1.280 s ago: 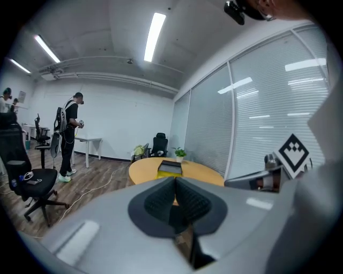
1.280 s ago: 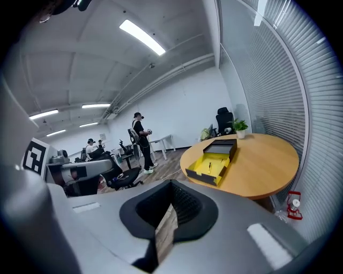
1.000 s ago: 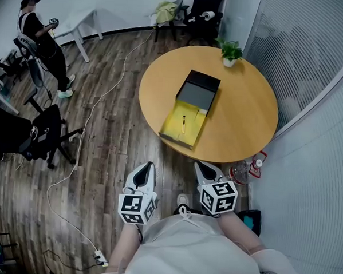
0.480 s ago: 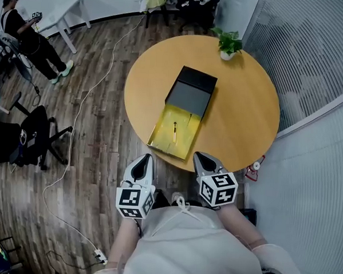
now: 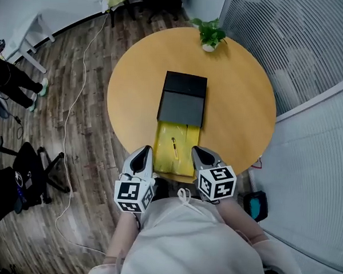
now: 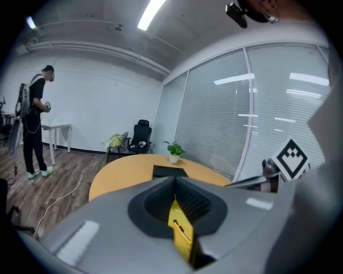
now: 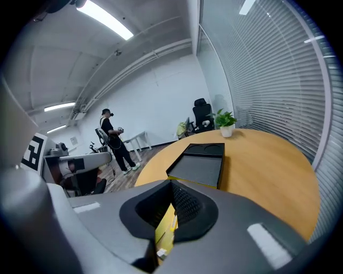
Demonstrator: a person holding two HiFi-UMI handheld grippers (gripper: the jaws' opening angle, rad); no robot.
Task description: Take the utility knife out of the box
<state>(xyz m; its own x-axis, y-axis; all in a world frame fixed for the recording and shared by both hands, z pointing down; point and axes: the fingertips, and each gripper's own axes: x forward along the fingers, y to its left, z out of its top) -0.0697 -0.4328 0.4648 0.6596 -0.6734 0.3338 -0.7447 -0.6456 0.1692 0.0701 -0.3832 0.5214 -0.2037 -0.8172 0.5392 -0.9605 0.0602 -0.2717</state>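
Your left gripper [image 5: 141, 159], right gripper [image 5: 203, 158]: jaws together, empty, flanking open box [image 5: 164, 139] at worktop [image 5: 242, 108] near edge. Likely staging for utility knife [image 5: 174, 148] between them.

Head cam: high overhead, facing steeply down, wearer's torso [image 5: 194, 249] along the bottom edge. The whole round table [image 5: 242, 108] is in frame, with the open box [image 5: 182, 100] at centre. The left gripper [image 5: 142, 155] and right gripper [image 5: 198, 153] sit at the table's near rim.

Left gripper cam: low, close behind its own jaws, which fill the lower frame. It faces across the table toward the potted plant [image 6: 174, 151] and the glass wall [image 6: 278, 107]. The right gripper's marker cube [image 6: 291, 159] shows at the right edge.

Right gripper cam: similarly low, roughly the same heading, and the box looms larger.

All three share the table, box and plant. Both gripper cams also catch the standing person [image 7: 113, 142] and the office chair [image 7: 202, 115].
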